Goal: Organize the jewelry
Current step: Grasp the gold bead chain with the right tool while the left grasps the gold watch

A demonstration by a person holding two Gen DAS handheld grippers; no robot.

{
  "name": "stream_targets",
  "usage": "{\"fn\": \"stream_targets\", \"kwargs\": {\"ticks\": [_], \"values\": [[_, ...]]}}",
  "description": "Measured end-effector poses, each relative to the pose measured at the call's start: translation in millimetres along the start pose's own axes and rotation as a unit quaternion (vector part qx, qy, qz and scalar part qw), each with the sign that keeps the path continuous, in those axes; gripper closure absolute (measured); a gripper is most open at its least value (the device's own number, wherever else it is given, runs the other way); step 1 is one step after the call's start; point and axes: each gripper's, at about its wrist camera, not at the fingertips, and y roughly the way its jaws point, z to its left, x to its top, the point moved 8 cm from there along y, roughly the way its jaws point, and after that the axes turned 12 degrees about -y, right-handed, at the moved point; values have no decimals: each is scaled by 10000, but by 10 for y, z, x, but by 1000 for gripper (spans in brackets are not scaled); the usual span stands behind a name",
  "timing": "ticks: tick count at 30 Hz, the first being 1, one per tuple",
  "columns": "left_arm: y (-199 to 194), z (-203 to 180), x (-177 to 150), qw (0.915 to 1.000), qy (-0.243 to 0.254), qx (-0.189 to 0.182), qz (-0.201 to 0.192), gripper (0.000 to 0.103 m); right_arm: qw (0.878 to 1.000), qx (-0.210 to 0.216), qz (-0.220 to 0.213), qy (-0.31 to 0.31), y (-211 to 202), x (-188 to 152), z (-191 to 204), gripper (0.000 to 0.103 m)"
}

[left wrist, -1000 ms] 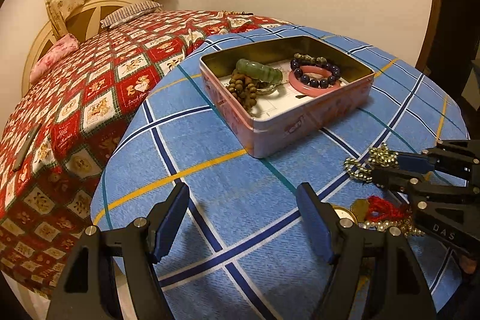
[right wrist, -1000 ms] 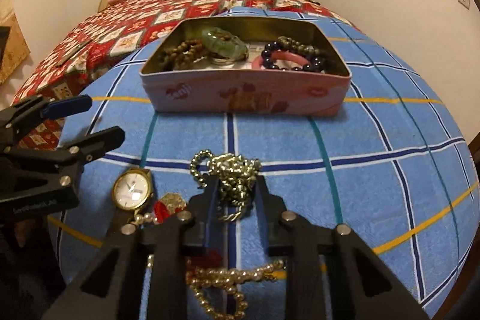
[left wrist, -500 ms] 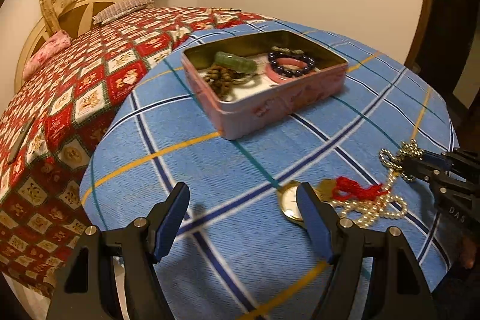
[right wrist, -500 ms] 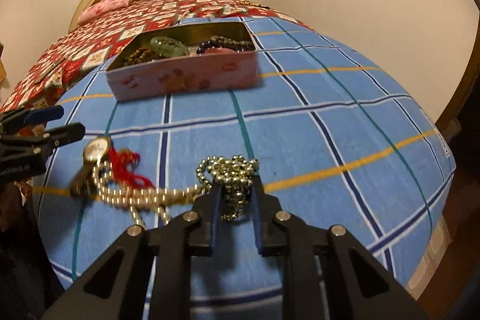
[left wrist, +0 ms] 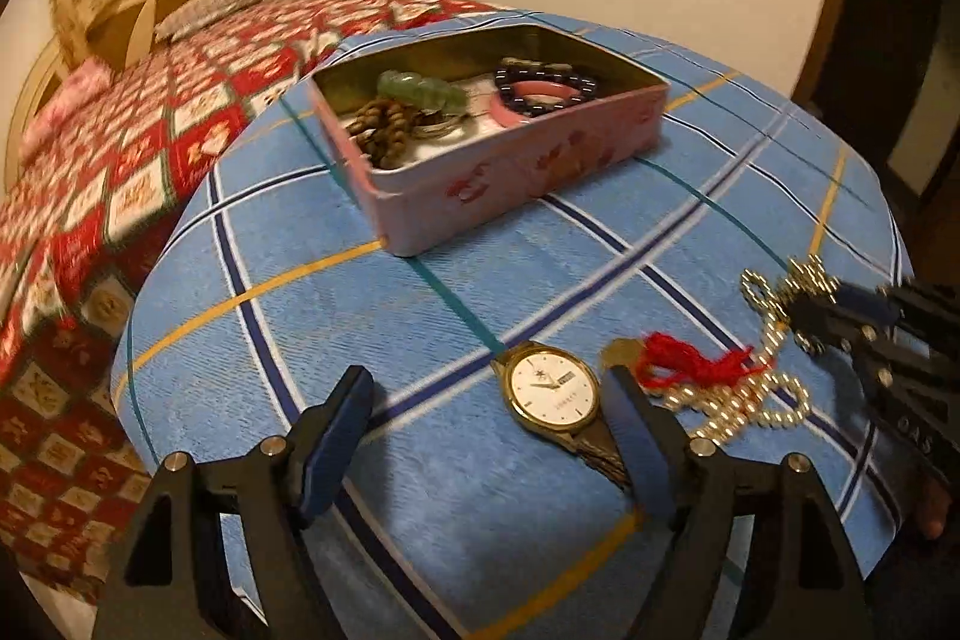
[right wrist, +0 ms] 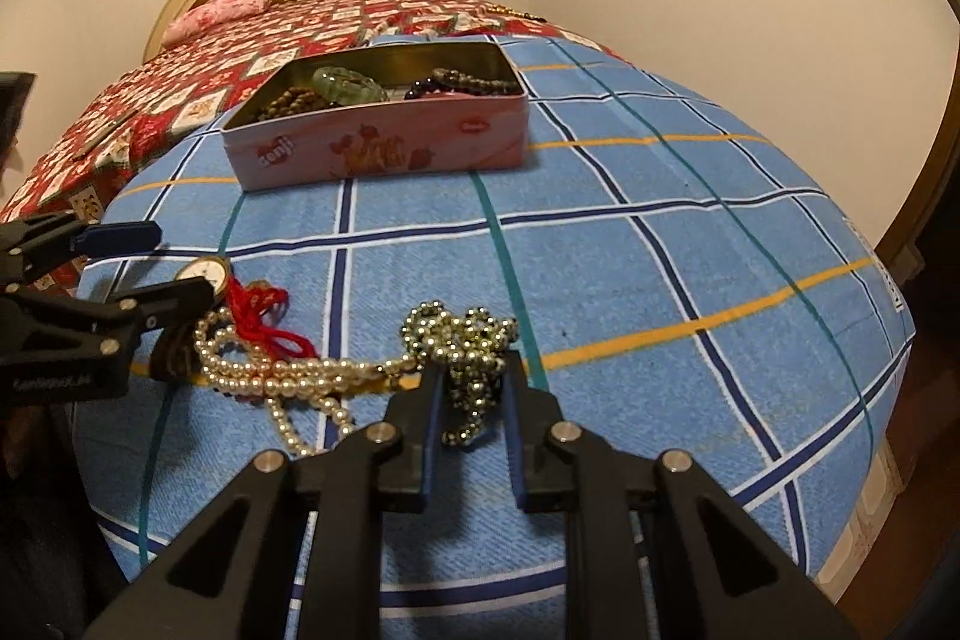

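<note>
A bunched metallic bead chain (right wrist: 462,340) is clamped between the narrowed fingers of the right gripper (right wrist: 471,388) on the blue plaid tabletop (right wrist: 660,280), with a pearl necklace (right wrist: 288,376) and a red tassel (right wrist: 264,316) trailing from it toward a gold wristwatch (left wrist: 551,389). The left gripper (left wrist: 489,436) has just been opened further and is held wide with nothing pinched, the wristwatch lying just inside its right finger (left wrist: 636,436). Farther back, bracelets and bead strings are kept in an open pink tin (left wrist: 510,178).
</note>
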Motion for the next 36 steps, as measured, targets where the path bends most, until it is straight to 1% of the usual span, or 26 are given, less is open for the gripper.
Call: {"fn": "stream_targets", "kwargs": {"ticks": [3, 6, 8, 10, 12, 13, 16, 17, 18, 19, 22, 23, 24, 26, 30, 36], "values": [[2, 14, 10, 10000, -9, 44, 12, 24, 10000, -19, -2, -9, 2, 3, 8, 83], [-21, -14, -9, 9998, 123, 138, -88, 24, 10000, -23, -4, -11, 11, 9, 14, 83], [-48, 5, -18, 9999, 68, 148, -28, 26, 10000, -25, -4, -8, 12, 10, 15, 83], [-115, -37, -49, 10000, 35, -21, 56, 26, 10000, -26, -6, -21, 13, 9, 13, 83], [-111, -104, -68, 9998, 194, 5, 20, 26, 10000, -23, -10, -16, 13, 9, 14, 83], [-67, -132, -91, 9996, 267, 40, 74, 26, 10000, -22, -16, -11, 17, 11, 13, 83], [-27, -128, -87, 9997, 249, 5, 88, 26, 10000, -44, -38, -47, 15, 11, 35, 83], [-16, -99, -74, 9997, 218, 48, 76, 31, 10000, -42, -41, -52, 15, 12, 34, 83], [9, -67, -73, 9997, 184, 70, 108, 39, 10000, -34, -43, -45, 14, 11, 32, 83], [21, -33, -61, 9998, 137, 54, 96, 42, 10000, -31, -47, -41, 10, 8, 32, 83], [14, 3, -42, 9999, 128, 27, 70, 55, 10000, -32, -54, -40, 12, 7, 32, 83], [14, -1, -43, 9999, 136, -16, 73, 64, 10000, -30, -58, -38, 12, 8, 32, 83], [17, -12, -45, 9998, 157, -44, 77, 67, 10000, -33, -61, -39, 12, 11, 34, 83], [14, -25, -45, 9997, 204, -64, 74, 67, 10000, -45, -64, -54, 9, 15, 37, 83], [-29, 6, -15, 9998, 81, -196, 18, 67, 9999, -22, -124, -29, -10, 31, 35, 83], [-199, 39, 109, 9993, -4, -267, -263, 67, 9992, -30, -397, 3, -129, 132, 4, 85]]}}
